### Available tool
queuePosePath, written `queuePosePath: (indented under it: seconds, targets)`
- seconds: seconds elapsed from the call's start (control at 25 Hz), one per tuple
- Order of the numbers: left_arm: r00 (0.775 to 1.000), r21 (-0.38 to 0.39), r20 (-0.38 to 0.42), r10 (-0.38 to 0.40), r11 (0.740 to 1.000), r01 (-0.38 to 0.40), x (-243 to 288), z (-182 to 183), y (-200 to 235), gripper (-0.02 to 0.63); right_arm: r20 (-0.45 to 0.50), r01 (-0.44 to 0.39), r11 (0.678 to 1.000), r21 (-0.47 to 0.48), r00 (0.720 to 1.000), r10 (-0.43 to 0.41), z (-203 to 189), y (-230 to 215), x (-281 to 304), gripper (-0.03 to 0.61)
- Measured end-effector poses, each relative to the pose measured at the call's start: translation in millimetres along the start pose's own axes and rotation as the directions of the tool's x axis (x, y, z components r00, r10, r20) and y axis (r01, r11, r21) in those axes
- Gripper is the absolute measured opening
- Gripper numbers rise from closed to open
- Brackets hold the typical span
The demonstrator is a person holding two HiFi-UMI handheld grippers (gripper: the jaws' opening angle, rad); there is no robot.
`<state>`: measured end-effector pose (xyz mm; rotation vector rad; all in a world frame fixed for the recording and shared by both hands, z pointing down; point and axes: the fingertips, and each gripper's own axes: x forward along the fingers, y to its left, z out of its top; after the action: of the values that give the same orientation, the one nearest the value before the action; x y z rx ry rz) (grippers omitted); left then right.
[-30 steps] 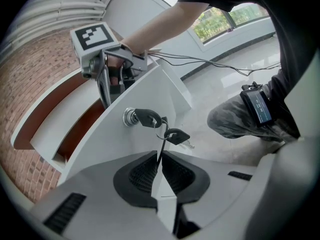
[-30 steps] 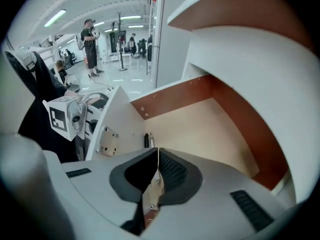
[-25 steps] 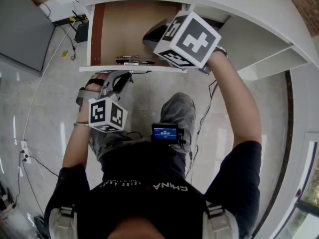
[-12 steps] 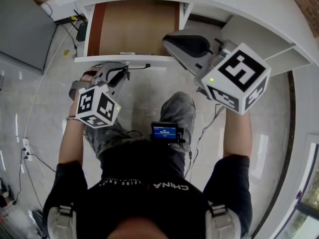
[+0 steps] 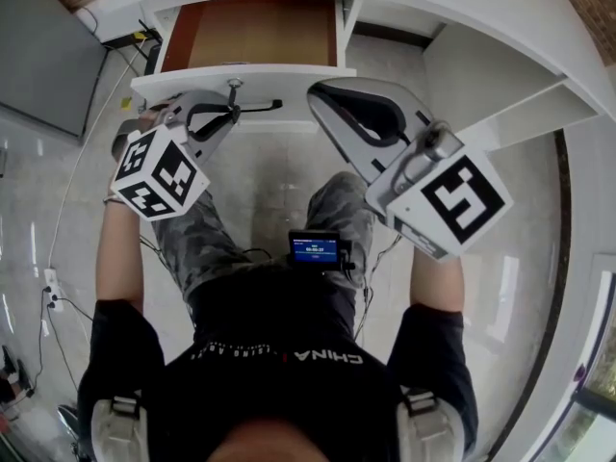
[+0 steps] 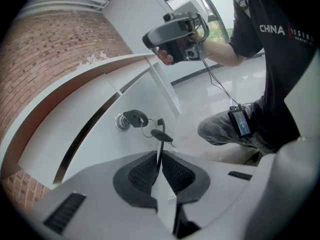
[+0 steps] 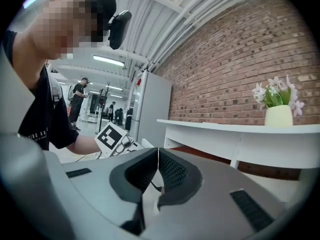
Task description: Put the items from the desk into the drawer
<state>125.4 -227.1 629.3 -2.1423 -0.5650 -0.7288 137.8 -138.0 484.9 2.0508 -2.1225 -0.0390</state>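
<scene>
pinching key [image 6: 160, 134] | left hand-held gripper [image 6: 160, 158] closed | right hand-held gripper [image 7: 158, 156] closed, empty

Bright, even daylight fills the head view. The white desk [image 5: 500, 27] is close to blown out, and the polished floor [image 5: 289, 171] mirrors pale streaks of light along its left side and near the lower right corner. Shadows are soft and faint. The wide-angle lens bows the desk's front edge into an arc.

Both gripper views sit inside a round black vignette, with straight lines curving toward the rim. In the left gripper view a window [image 6: 197, 6] at the top burns white behind the person's dark shirt [image 6: 285, 59]. In the right gripper view ceiling strip lights [image 7: 111, 60] glow over a hazy background. The brick wall [image 7: 225, 59] is evenly lit and sharp.
</scene>
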Motion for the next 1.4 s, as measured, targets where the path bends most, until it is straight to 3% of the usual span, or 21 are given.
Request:
queuePosePath:
  seconds: [0.36,0.76,1.04,1.4]
  targets:
    - [0.999,0.019,-0.016,-0.028,0.999,0.028,-1.1,3.0,4.3,0.035,0.031,0.031,0.994,0.103,0.999,-0.034,-27.6,6.1,-8.9,0.018]
    - [1.0,0.012,-0.018,-0.025,1.0,0.025,3.7,2.8,11.6,0.035,0.028,0.039,0.993,0.111,0.999,-0.042,-30.4,2.0,-9.6,0.018]
    - [1.0,-0.002,-0.012,-0.018,1.0,0.018,24.1,-1.8,40.4,0.035,0.009,0.092,0.986,0.142,0.996,-0.094,-39.5,-11.5,-5.1,0.018]
    - [1.0,-0.029,-0.01,-0.019,0.999,0.019,54.0,-8.2,87.9,0.035,-0.008,0.1,0.982,0.16,0.995,-0.1,-47.3,-9.5,1.1,0.018]
